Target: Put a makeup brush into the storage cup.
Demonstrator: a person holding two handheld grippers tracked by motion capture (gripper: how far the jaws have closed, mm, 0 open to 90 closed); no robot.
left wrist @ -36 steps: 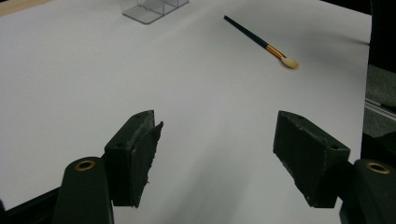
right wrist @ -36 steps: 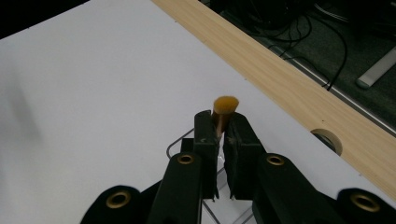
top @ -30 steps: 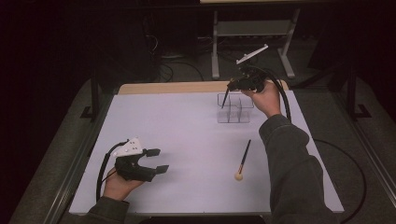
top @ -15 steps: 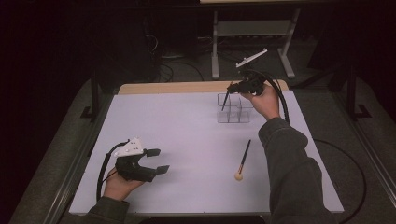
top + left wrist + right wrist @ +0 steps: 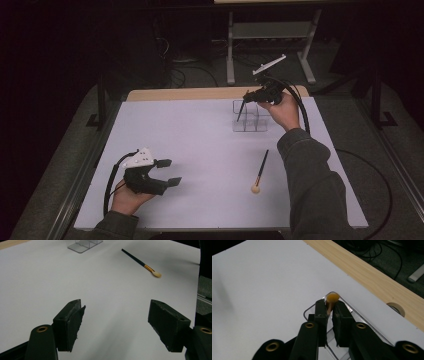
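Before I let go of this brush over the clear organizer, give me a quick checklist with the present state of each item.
1. Right gripper clamped on the brush: ok, jaws shut on its handle.
2. Brush over the clear organizer: ok, its lower end dips inside the organizer's outline.
3. Which compartment it points into: cannot tell.
4. Brush upright enough to drop in: not ok, it hangs tilted in the high view.
5. Left gripper out of the way: ok, open, at the near left of the table, holding nothing.
6. Second brush ready for pickup: ok, lying flat, apart from the organizer.
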